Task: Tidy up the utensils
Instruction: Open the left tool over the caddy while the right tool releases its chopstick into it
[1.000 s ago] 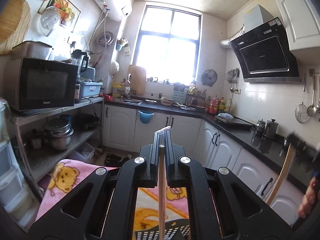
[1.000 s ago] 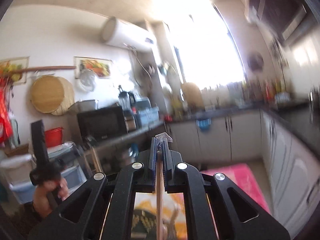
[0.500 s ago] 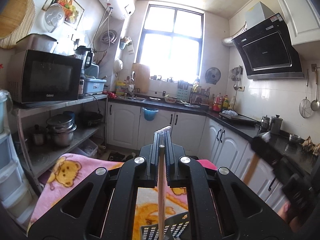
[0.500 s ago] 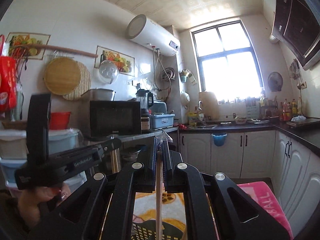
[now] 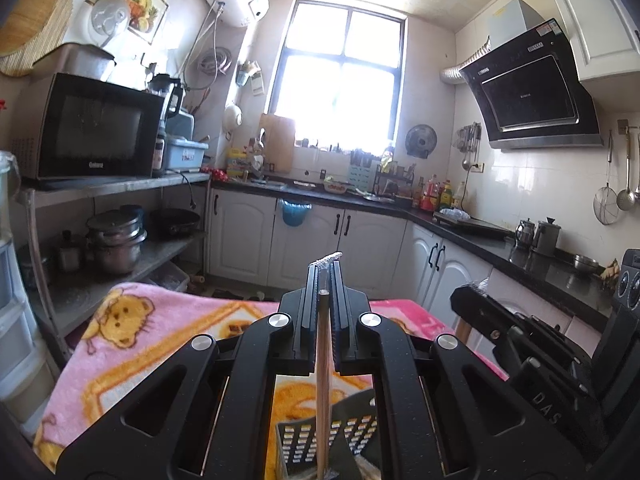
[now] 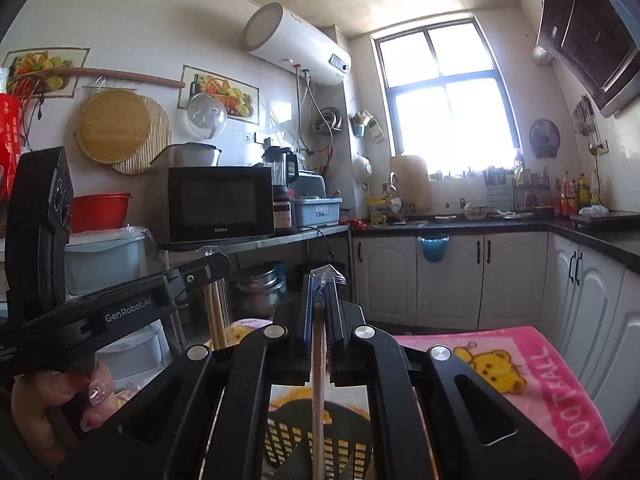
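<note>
- Left wrist view: my left gripper (image 5: 325, 276) is clamped on a wooden utensil handle (image 5: 323, 380); the stick runs down the centreline between the closed jaws, its lower end out of frame.
- Below it sits a black slotted basket (image 5: 348, 436) on the pink bear-print blanket (image 5: 132, 332). The basket shows more than it did 0.5 s ago and far more than at 1.0 s ago.
- Right gripper body (image 5: 532, 344) now fills the lower right of this view, close beside mine. At 0.5 s ago it was a blurred shape further out; at 1.0 s ago only a stick and fingers at the edge.
- Right wrist view: right gripper (image 6: 323, 288) is also closed on a wooden handle (image 6: 318, 396), same centred pose, with clear plastic wrap (image 6: 330, 274) bunched at the tips.
- Black slotted basket (image 6: 296, 436) directly under this stick too, on the pink blanket (image 6: 532, 364).
- Left gripper (image 6: 216, 262) crosses the left side of this view, held by the left hand (image 6: 52, 412), with wooden sticks (image 6: 216, 312) hanging from its tip. It sits nearer the centre than 0.5 s ago.
- Camera has settled: the 1.0 s ago frame was motion-blurred and tilted, now sharp and level.
- Can't tell whether either stick's lower end is inside the basket.
</note>
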Available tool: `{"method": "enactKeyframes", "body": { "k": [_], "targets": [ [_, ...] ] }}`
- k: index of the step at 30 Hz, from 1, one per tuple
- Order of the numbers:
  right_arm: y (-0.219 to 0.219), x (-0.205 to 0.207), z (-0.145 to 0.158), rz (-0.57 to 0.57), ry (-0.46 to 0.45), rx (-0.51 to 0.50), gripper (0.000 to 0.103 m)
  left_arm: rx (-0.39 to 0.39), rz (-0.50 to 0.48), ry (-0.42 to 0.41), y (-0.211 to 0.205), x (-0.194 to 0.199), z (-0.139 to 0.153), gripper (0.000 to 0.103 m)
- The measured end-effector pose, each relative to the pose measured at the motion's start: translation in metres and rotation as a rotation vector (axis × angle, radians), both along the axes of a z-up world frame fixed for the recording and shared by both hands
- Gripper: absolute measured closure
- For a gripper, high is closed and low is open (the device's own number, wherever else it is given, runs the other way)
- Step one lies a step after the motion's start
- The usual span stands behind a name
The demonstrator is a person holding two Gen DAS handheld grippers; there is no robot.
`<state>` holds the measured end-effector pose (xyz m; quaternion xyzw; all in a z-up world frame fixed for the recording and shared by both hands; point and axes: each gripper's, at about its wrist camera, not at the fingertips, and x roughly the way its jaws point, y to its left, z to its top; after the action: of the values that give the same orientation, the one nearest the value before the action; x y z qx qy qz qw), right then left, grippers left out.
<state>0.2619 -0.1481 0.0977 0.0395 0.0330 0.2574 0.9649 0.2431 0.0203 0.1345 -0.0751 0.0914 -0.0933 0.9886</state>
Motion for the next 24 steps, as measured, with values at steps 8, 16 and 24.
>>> {"method": "enactKeyframes", "body": {
  "k": [8, 16, 24],
  "targets": [
    [-0.022, -0.021, -0.005, -0.010, 0.054, 0.002, 0.086, -0.020, -0.024, 0.107, -0.001, 0.002, -0.017, 0.100],
    [-0.043, -0.048, -0.005, -0.050, 0.096, -0.016, 0.071, -0.039, -0.023, 0.123, -0.002, -0.020, -0.016, 0.083],
    [-0.054, -0.060, -0.013, -0.120, 0.190, -0.050, 0.063, -0.048, -0.002, 0.162, 0.001, -0.038, -0.017, 0.063]
  ]
}}
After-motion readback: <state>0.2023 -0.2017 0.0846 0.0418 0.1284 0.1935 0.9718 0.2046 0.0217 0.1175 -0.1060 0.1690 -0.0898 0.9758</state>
